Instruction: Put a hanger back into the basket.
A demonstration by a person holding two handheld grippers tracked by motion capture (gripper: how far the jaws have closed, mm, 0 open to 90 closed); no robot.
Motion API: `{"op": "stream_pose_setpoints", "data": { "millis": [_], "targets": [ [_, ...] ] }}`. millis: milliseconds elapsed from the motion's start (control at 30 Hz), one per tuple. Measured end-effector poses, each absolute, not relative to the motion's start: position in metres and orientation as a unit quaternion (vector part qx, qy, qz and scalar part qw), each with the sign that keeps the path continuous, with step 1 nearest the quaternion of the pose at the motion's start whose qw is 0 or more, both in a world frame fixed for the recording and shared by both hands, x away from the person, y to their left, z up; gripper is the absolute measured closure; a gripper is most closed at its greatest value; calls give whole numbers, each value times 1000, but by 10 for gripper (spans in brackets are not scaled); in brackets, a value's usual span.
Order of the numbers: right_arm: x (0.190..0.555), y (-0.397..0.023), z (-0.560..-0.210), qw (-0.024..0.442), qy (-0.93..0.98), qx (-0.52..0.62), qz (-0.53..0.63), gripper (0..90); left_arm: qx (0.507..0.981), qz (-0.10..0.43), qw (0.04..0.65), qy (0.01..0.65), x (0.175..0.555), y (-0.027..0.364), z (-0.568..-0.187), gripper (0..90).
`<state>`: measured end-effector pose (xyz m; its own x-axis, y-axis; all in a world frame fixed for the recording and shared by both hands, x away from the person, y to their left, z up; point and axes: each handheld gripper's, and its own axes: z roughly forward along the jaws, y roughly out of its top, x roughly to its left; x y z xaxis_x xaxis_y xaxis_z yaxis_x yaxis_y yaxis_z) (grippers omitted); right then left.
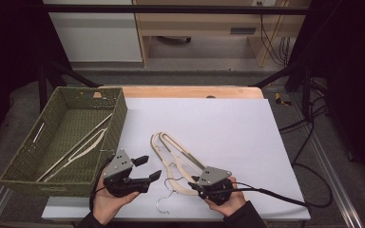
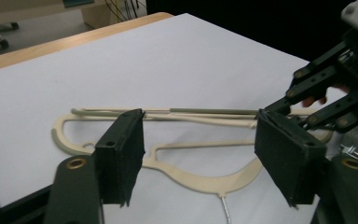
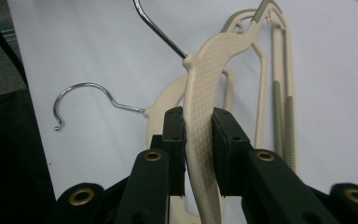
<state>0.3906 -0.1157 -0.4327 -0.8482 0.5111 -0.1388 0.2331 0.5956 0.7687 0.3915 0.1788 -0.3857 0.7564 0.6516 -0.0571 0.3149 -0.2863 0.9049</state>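
Two cream plastic hangers (image 1: pixel 171 142) lie overlapped on the white sheet (image 1: pixel 228 123), their wire hooks (image 1: pixel 164 202) towards the near edge. My right gripper (image 1: pixel 192 183) is shut on the shoulder of the upper hanger (image 3: pixel 209 70), which stands on edge between the pads (image 3: pixel 175 140). The other hanger (image 3: pixel 279 107), with grey-green grip strips, lies flat underneath. My left gripper (image 1: pixel 153 166) hovers open just left of the hangers, beside the basket. In the left gripper view its jaws frame a hanger (image 2: pixel 200 179) without touching it.
A green woven basket (image 1: pixel 119 123) stands at the left with one cream hanger (image 1: pixel 83 145) lying inside. The right gripper's cable (image 1: pixel 285 197) trails over the sheet's near right corner. The wooden table edge (image 1: pixel 190 91) runs behind the sheet.
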Motion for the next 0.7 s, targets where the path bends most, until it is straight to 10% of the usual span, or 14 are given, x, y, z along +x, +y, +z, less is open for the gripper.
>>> {"op": "stream_pose_setpoints", "data": {
  "millis": [700],
  "targets": [
    [410, -178, -406, 247, 823, 292, 420, 865, 788, 175, 506, 304, 405, 187, -404, 119]
  ]
}}
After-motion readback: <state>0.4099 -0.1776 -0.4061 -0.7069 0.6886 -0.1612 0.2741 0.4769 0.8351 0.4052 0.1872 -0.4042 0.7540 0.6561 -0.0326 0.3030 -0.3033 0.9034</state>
